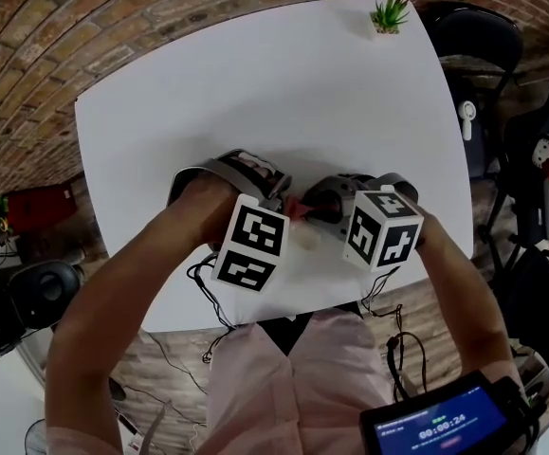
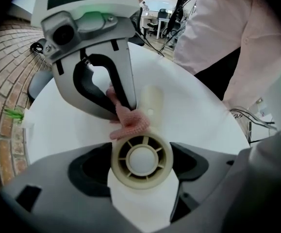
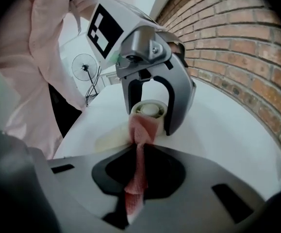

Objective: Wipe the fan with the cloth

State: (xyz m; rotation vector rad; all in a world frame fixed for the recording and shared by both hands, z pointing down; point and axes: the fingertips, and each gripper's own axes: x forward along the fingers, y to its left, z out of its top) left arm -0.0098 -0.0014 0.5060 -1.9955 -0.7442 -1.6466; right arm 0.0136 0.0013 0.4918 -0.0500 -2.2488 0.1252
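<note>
Left gripper view shows ribbed round fan [image 2: 141, 160], nubbly pink cloth [image 2: 130, 123].

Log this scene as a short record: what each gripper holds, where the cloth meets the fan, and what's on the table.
Left gripper: shut on the cream fan, round head between its jaws
Right gripper: shut on the pink cloth
Contact: cloth's free end lies against the fan head's rim
Surface: white table under both grippers
Also there: small potted plant at the far corner
</note>
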